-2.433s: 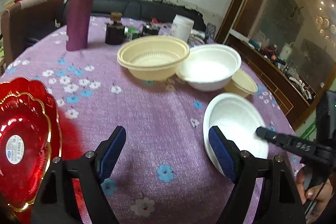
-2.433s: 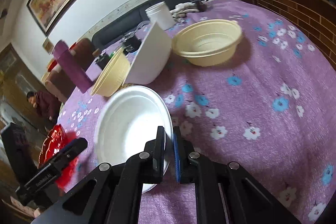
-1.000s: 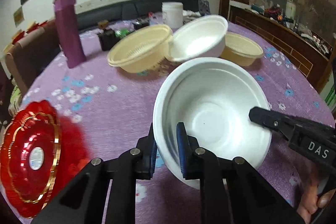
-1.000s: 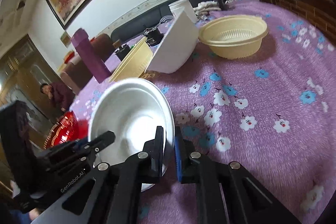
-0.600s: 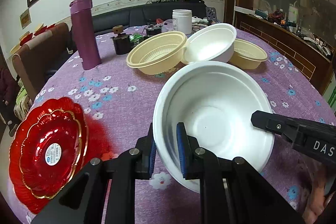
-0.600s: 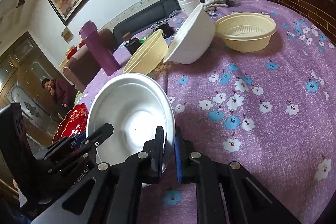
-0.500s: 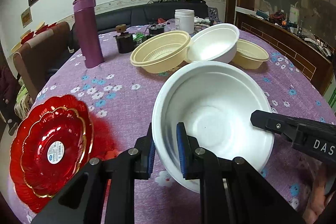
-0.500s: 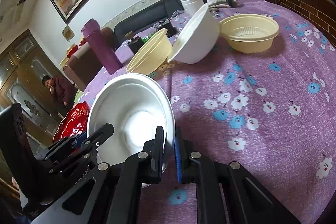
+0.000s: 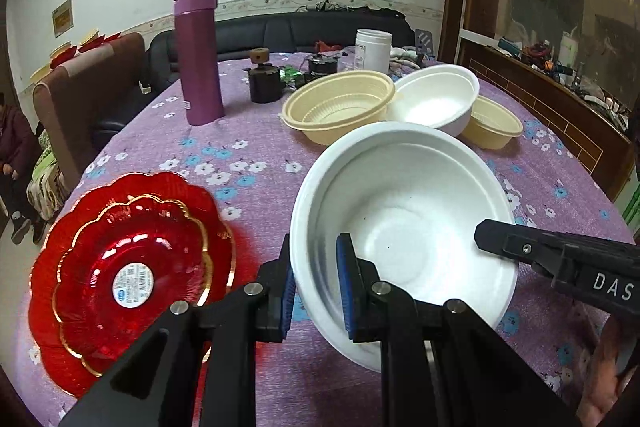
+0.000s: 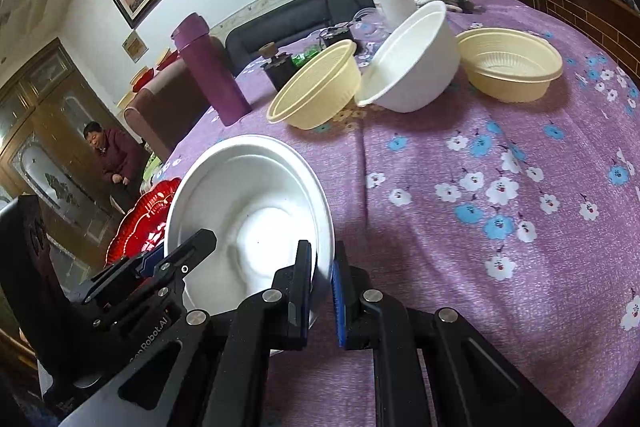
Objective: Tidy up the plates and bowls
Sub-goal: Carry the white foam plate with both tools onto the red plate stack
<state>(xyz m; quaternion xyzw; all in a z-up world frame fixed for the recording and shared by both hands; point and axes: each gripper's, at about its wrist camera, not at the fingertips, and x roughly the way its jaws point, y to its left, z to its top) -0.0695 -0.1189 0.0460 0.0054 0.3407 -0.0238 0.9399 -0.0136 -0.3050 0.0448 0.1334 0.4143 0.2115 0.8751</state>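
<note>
1. On my far left the red plates (image 9: 128, 263) lie stacked on the bench (image 9: 248, 147), scalloped and gold-edged, with a sticker in the centre. I judge that if I swing the load that way carelessly, its underside could clip their rim and shove them towards the bench edge.

2. My left gripper (image 9: 316, 287) has its fingers (image 9: 345, 291) pinching the near-left rim of the white foam bowl (image 9: 404, 227), one pad inside the wall and one outside. The bowl sits tipped towards me, and I think it is lifted just clear of the purple flowered cloth. Foam is soft, so too hard a squeeze could dent or crack the rim.

3. The bowl is plain white, round and deep, with a stepped inner wall and a flat bottom; it looks light and a little flimsy.

4. My right gripper (image 10: 322, 287) has its fingers nearly pressed together on the opposite rim. With two grips on one thin rim, any pull apart or twist between my hands could tear the foam or let one side slip free.

5. Further right and behind stand a cream bowl (image 9: 340, 107), a tilted white bowl (image 9: 436, 103) leaning between its neighbours, and a second cream bowl (image 9: 494, 127). If I set mine down there roughly, the leaning one could topple.
</note>
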